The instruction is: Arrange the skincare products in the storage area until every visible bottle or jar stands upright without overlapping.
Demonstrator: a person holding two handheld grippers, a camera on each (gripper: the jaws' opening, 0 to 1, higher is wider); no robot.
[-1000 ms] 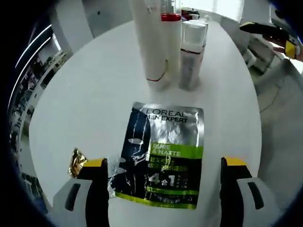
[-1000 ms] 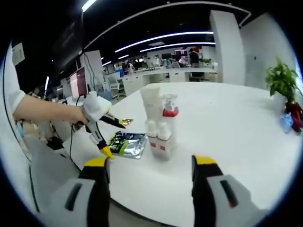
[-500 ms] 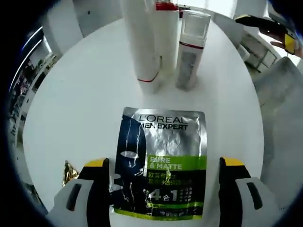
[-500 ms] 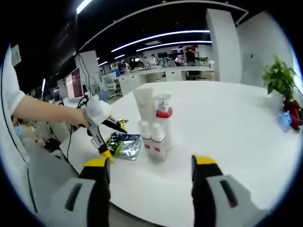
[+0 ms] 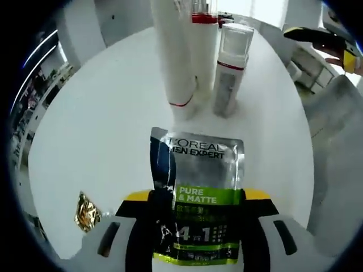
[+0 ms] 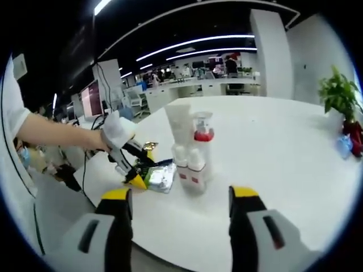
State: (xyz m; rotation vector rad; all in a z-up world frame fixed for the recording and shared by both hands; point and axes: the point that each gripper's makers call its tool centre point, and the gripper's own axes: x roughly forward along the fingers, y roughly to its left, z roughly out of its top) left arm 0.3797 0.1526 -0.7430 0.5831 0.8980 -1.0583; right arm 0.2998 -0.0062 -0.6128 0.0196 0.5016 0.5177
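Left claw pinches the mask sachet on the white worktop.

The foil sachet (image 5: 198, 195) lies flat near the worktop (image 5: 96, 119) edge, its lower part squeezed between the left claw (image 5: 196, 199) jaws. Just beyond it stand a white tube (image 5: 177, 56), a red-collared pump bottle (image 5: 203, 51) and a capped white bottle (image 5: 229, 68), upright and close together. A gold wrapper (image 5: 86, 211) lies to one side. The right claw (image 6: 179, 198) hangs spread, off the worktop's edge.
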